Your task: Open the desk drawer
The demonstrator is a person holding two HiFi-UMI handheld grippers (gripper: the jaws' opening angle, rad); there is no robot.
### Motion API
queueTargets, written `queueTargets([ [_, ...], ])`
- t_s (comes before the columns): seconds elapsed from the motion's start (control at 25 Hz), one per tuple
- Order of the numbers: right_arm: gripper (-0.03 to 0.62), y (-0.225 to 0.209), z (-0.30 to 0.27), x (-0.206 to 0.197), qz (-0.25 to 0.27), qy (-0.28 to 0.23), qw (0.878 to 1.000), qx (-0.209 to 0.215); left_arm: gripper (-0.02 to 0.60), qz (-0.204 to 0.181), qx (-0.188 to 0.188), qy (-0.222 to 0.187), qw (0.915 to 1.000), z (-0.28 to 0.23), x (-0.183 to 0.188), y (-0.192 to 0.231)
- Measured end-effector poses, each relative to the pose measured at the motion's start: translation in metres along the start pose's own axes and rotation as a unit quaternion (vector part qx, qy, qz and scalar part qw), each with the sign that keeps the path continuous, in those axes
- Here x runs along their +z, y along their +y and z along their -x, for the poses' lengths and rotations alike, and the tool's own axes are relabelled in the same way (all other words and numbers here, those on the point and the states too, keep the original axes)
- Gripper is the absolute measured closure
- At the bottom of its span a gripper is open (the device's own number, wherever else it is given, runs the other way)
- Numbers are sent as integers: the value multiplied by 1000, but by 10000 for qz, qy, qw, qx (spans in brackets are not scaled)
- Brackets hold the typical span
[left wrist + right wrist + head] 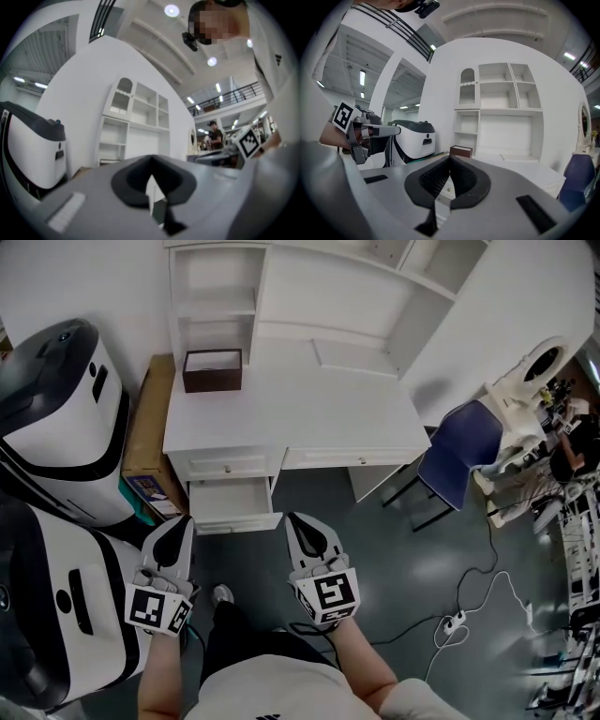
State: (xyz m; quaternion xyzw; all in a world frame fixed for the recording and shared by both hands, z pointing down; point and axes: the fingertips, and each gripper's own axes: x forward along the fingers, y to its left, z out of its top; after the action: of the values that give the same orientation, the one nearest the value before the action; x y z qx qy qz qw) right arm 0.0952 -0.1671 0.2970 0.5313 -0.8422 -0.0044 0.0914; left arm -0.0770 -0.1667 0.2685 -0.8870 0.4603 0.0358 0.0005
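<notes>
The white desk [309, 404] stands ahead of me, with a hutch of shelves on top. Its lower left drawer [230, 501] is pulled out, and its inside shows pale and empty. The shut drawer above it [225, 465] has a small knob. My left gripper [180, 523] hovers just in front of the open drawer's left corner, shut on nothing. My right gripper [300, 519] hangs beside the drawer's right corner, also shut and empty. In the left gripper view the jaws [151, 160] meet with nothing between them. The right gripper [450, 160] shows closed pads too.
A brown box [212, 369] sits on the desk's back left. Large white and black machines [56, 418] stand at the left, with a cardboard box [145, 427] against the desk. A blue chair [459, 451] and floor cables [455, 620] lie to the right.
</notes>
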Motion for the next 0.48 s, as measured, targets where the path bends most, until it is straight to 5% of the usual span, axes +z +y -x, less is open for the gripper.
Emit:
queueTargets([
  [0.48,592,-25,29,41,-45,-489,9982,-330,575,49,92,-191,9998,-7,23,-8],
])
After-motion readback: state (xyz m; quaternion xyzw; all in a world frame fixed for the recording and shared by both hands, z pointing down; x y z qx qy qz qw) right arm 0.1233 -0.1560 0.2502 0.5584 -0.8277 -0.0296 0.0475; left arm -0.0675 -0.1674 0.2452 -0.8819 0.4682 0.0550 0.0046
